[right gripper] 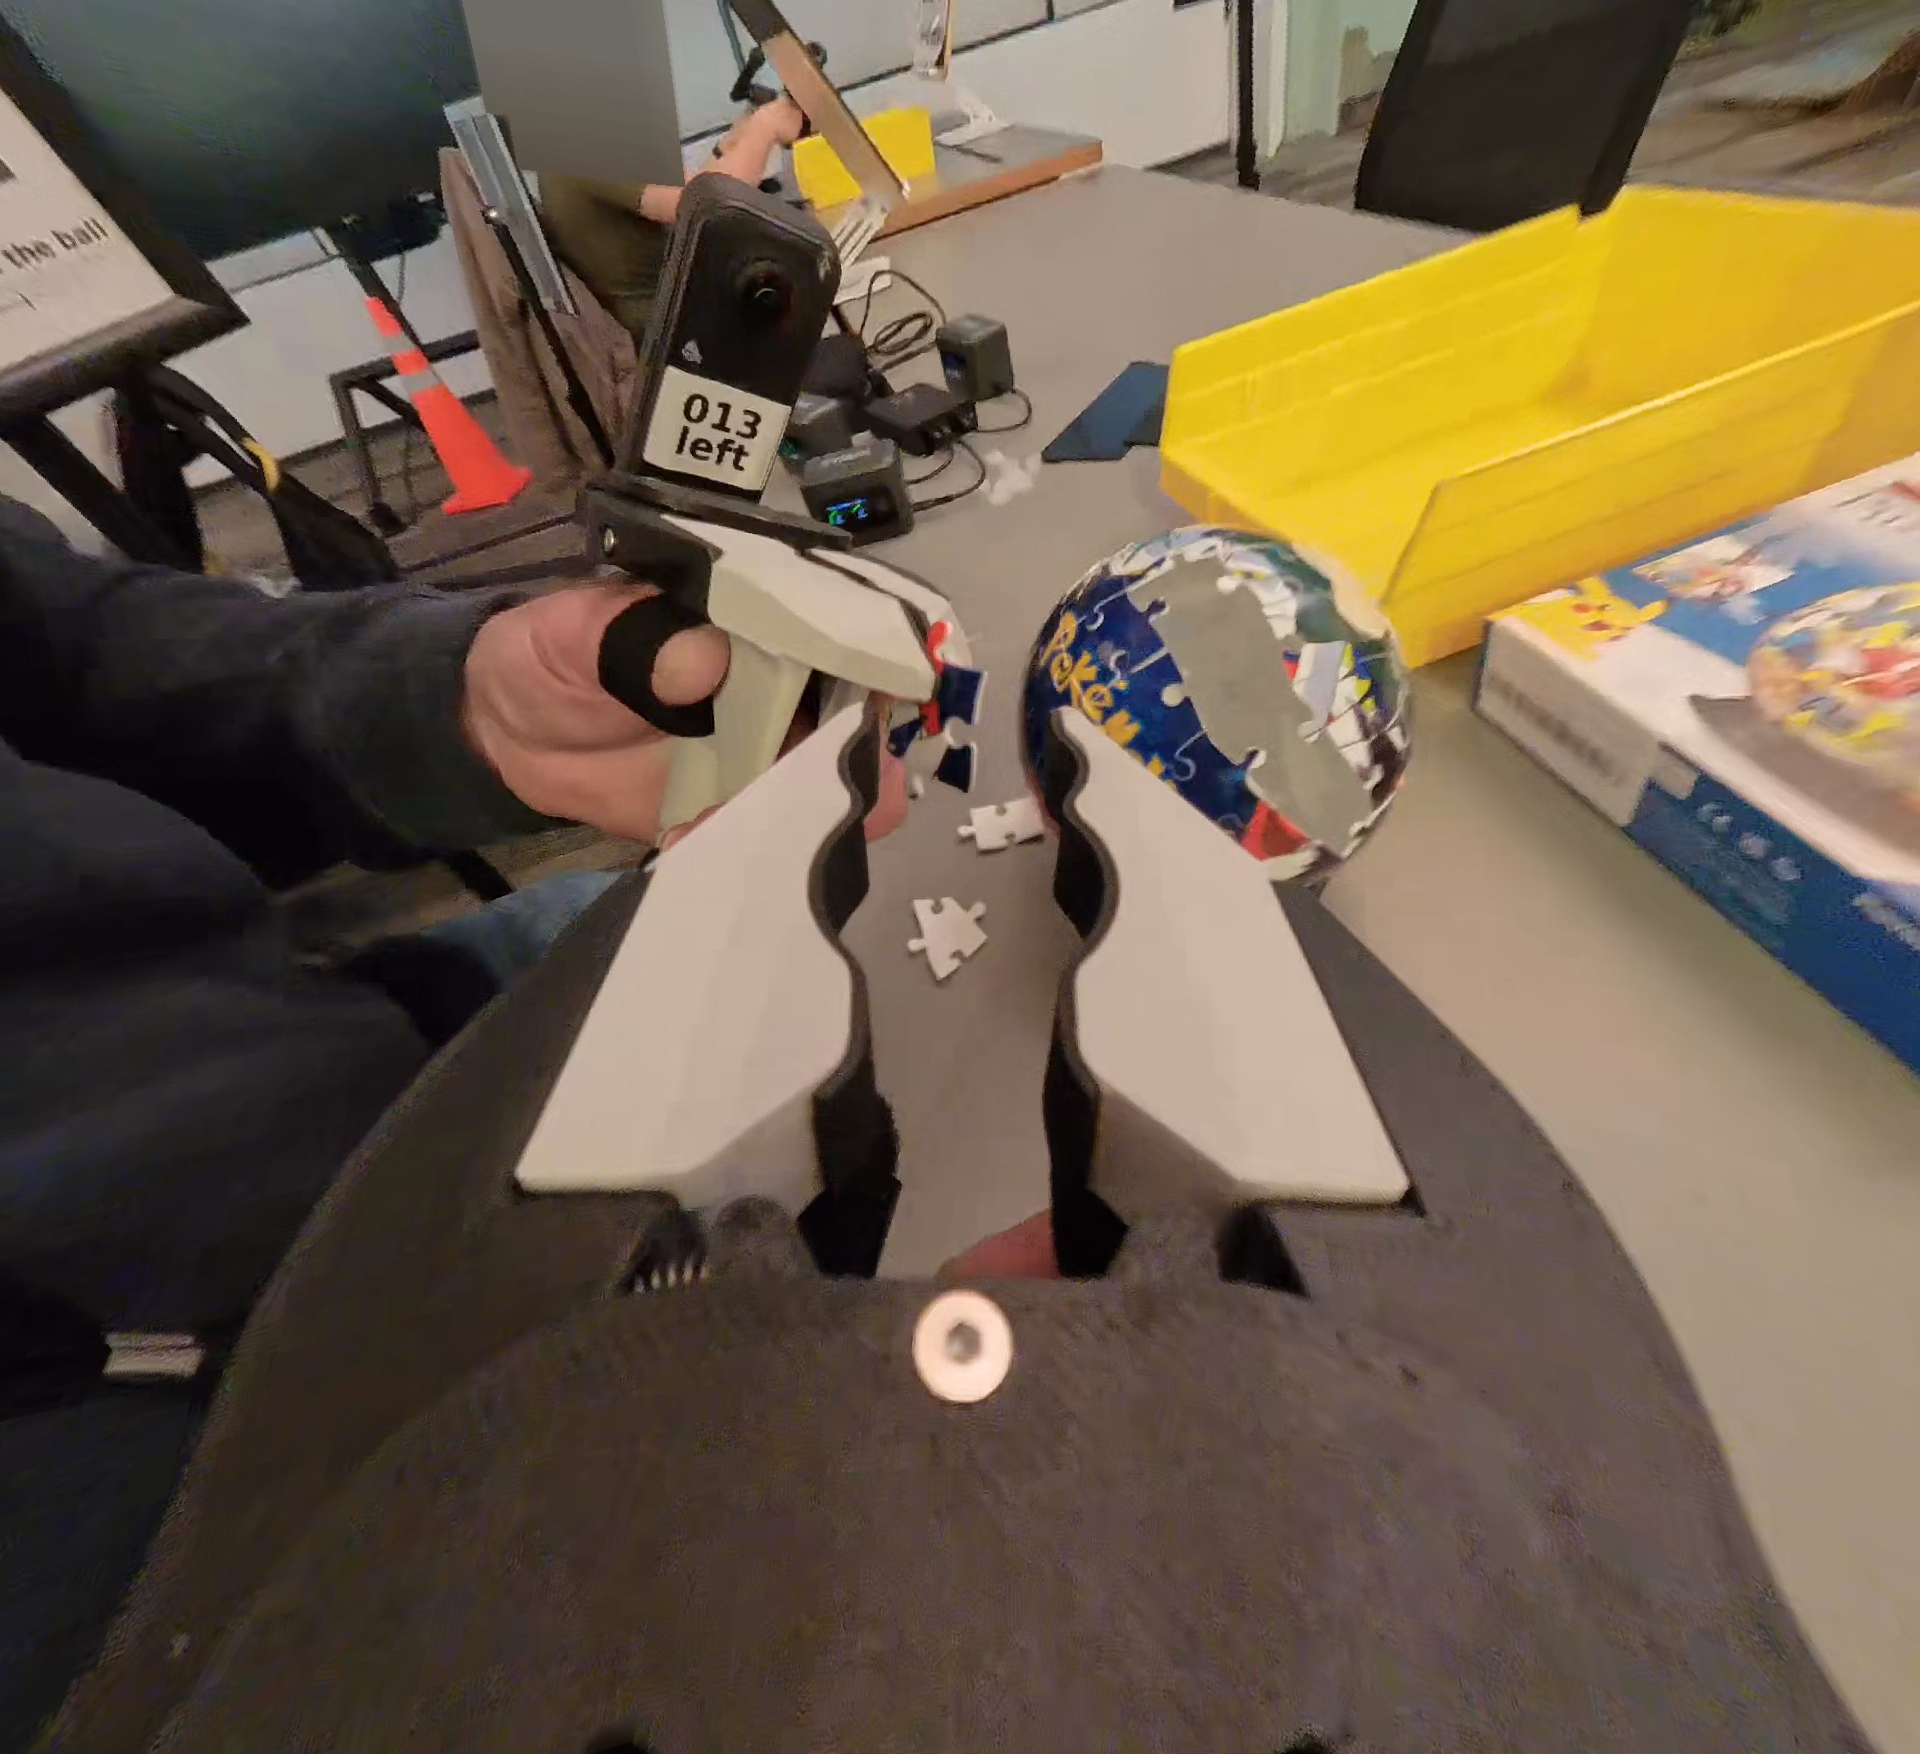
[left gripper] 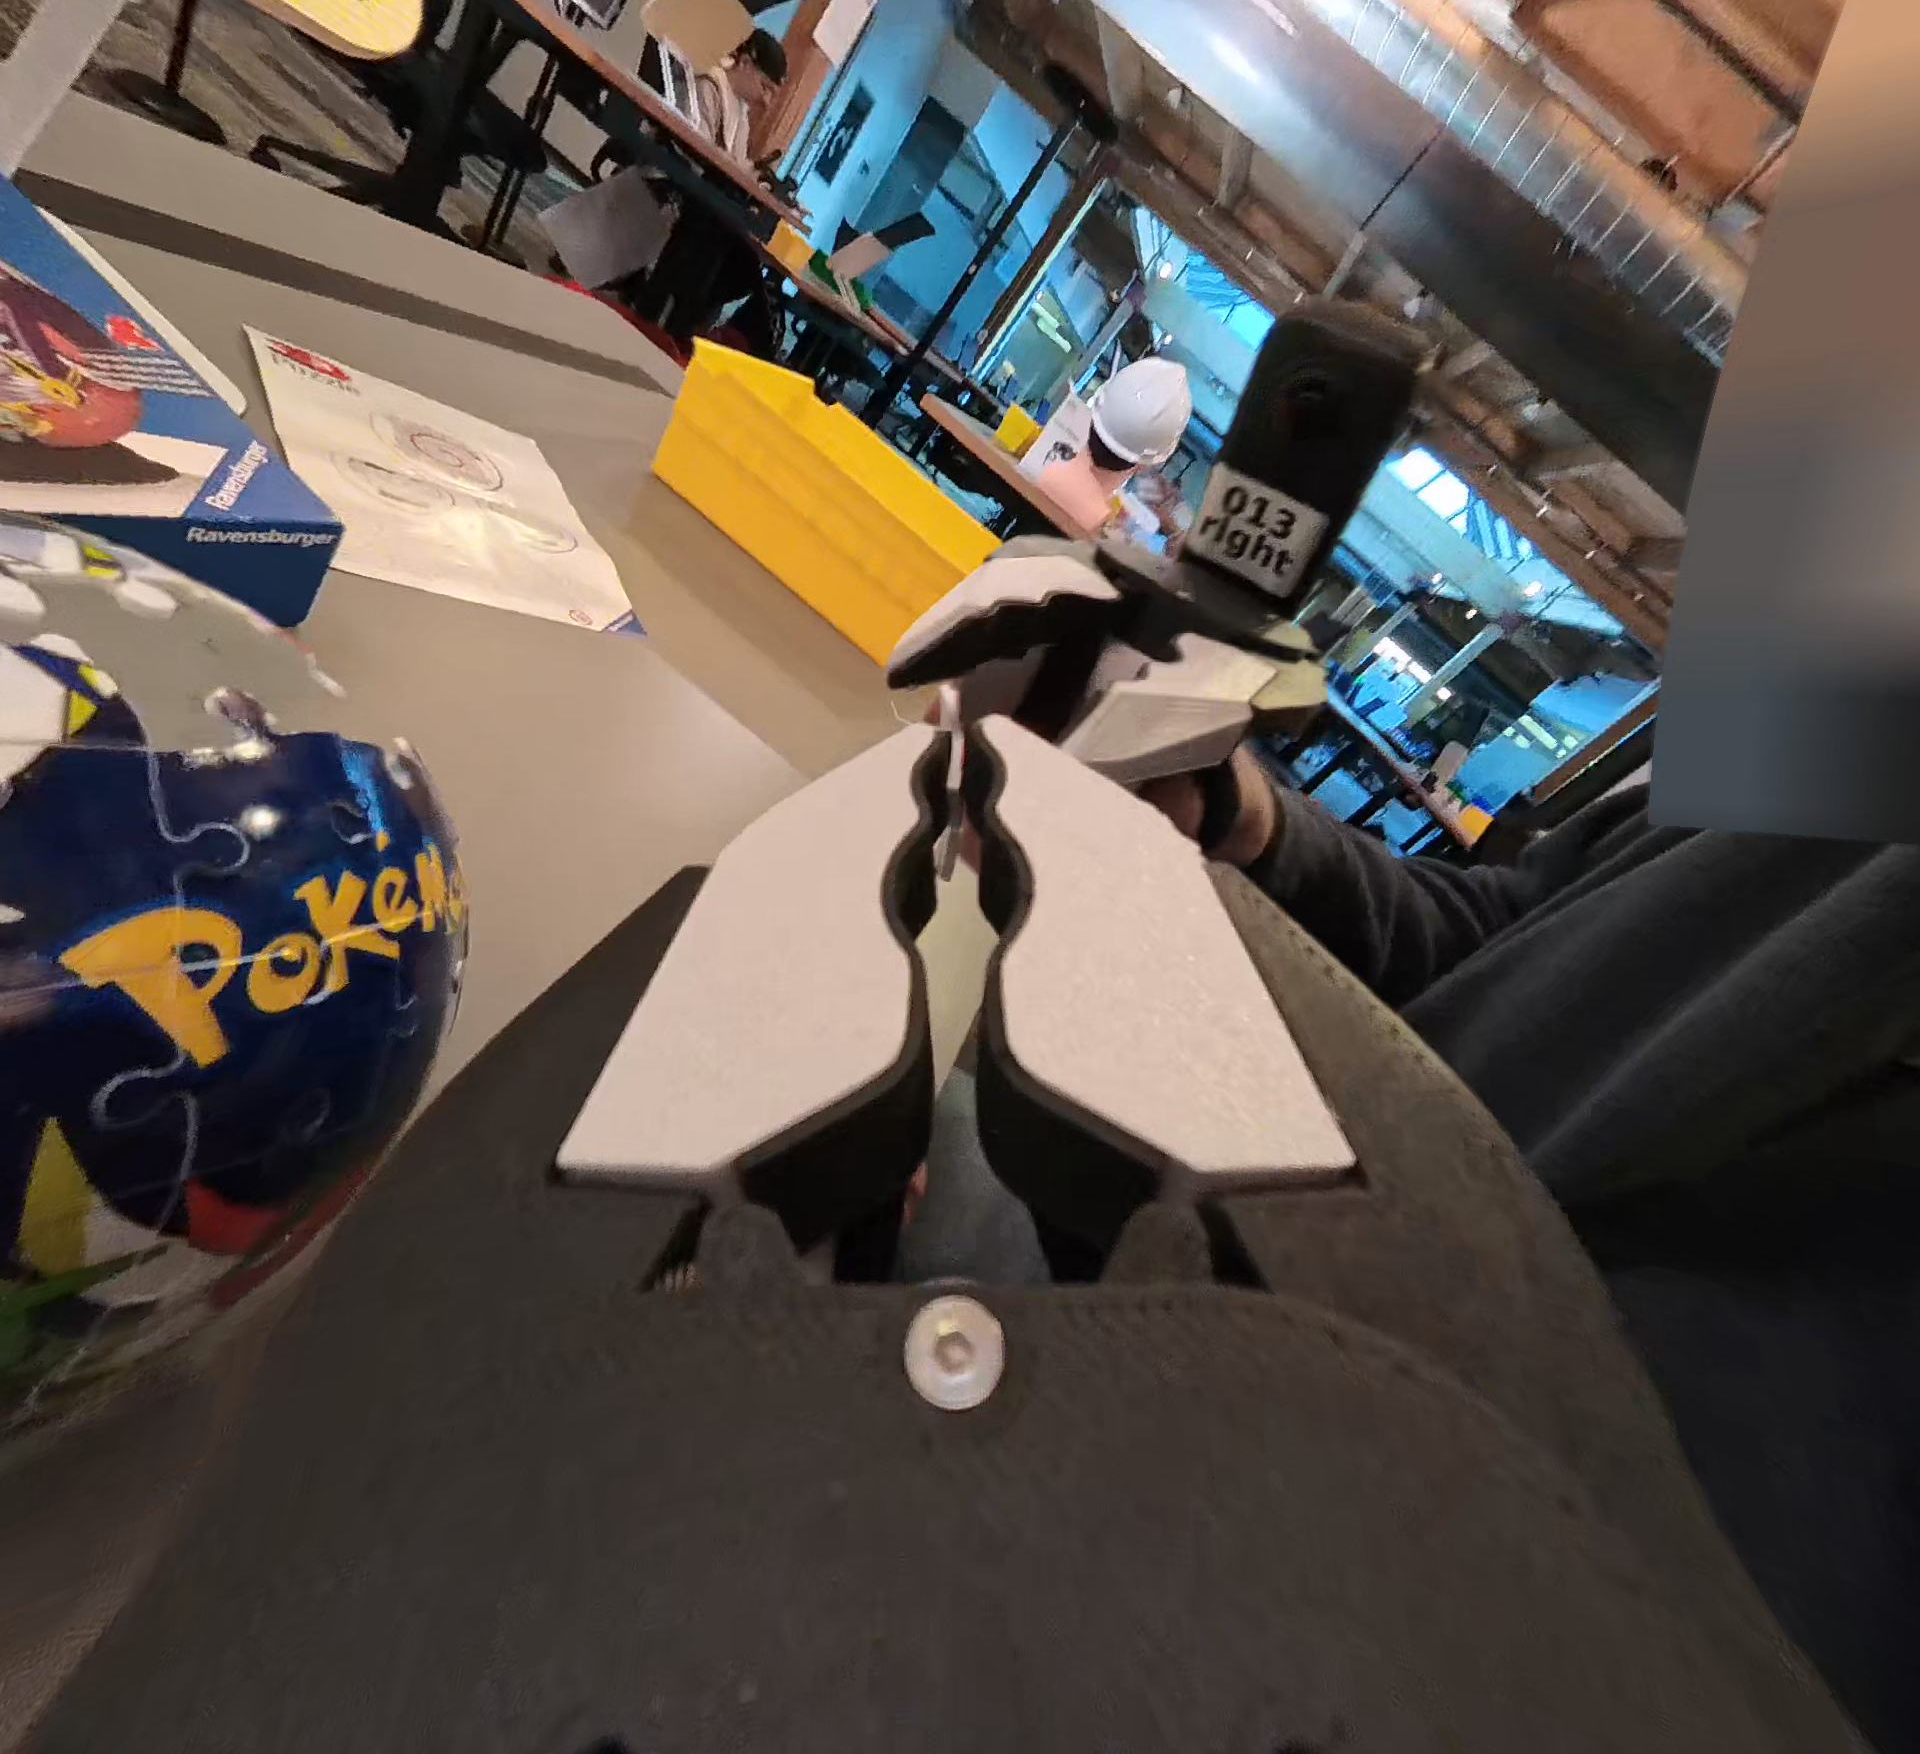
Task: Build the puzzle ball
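Observation:
The puzzle ball [right gripper: 1216, 707], dark blue with yellow lettering, rests on the grey table [right gripper: 1507, 1029]; grey gaps show where pieces are absent. It also shows at the left of the left wrist view [left gripper: 208, 977]. My left gripper [left gripper: 956, 754] is shut on a puzzle piece [left gripper: 948, 821], seen edge-on. In the right wrist view the left gripper [right gripper: 935, 665] holds this blue, white and red piece [right gripper: 951, 712] up left of the ball. My right gripper [right gripper: 961, 738] is open, its tips on either side of the held piece; it also shows in the left wrist view [left gripper: 956, 696].
Two loose white pieces [right gripper: 1003, 826] [right gripper: 945, 935] lie on the table under my right gripper. A yellow bin [right gripper: 1558, 416] stands behind the ball, the puzzle box [right gripper: 1714, 748] to its right. An instruction sheet [left gripper: 436, 478] lies beside the box [left gripper: 135, 457]. Chargers and cables [right gripper: 894, 426] sit at the far edge. My left and right fingertips are right by each other.

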Motion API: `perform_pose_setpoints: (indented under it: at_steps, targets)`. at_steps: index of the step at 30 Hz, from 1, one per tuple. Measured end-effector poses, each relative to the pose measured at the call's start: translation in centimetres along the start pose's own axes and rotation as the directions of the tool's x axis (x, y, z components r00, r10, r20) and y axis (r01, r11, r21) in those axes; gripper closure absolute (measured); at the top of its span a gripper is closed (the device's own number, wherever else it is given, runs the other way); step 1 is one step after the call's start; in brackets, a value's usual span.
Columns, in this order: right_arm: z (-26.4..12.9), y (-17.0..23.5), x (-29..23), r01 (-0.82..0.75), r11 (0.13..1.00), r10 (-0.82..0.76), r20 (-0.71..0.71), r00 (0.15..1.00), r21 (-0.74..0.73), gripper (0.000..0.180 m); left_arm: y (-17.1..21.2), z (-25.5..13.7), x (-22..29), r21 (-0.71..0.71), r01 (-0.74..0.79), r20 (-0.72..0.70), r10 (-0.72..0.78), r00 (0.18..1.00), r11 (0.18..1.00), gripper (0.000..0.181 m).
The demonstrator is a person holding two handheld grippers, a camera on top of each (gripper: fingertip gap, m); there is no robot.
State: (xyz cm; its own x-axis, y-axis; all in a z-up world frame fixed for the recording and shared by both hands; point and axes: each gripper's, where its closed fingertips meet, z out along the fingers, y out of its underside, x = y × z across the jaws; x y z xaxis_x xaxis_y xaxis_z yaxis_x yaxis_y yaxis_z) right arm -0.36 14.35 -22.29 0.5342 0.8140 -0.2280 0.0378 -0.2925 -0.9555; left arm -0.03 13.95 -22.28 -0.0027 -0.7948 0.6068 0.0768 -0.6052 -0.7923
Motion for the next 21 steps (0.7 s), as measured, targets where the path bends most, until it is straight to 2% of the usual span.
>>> perform_pose_setpoints:
  at_steps: [4,7,9,10,13,21]
  targets:
    - [0.9,0.4,-0.5,-0.085,0.996,0.087,0.066,0.994,-0.032,0.169,0.0,0.0,0.2,0.003,0.015,-0.033,-0.015,0.999,1.0,0.179]
    - [0.9,0.4,-1.0,-0.176,0.984,0.179,0.141,0.974,-0.037,0.174,0.0,-0.2,0.4,-0.03,0.022,-0.058,-0.023,0.998,0.999,0.179]
    - [0.7,-0.2,-1.0,-0.263,0.965,0.259,0.178,0.949,0.002,0.175,-0.4,-0.1,0.6,-0.014,0.025,-0.059,-0.026,0.998,1.0,0.178]
    - [0.6,-0.7,-1.0,-0.321,0.946,0.305,0.205,0.93,0.046,0.18,-0.7,-0.2,0.5,0.003,0.027,-0.047,-0.027,0.999,1.0,0.168]
    - [-0.2,-1.9,0.4,-0.493,0.851,0.448,0.24,0.861,0.182,0.18,-0.6,-0.7,0.3,-0.007,-0.007,-0.017,0.007,1.0,1.0,0.16]
    - [-0.5,-1.7,-1.1,-0.543,0.812,0.476,0.294,0.829,0.215,0.18,0.2,-0.3,1.1,-0.033,-0.045,-0.03,0.044,0.999,0.998,0.175]
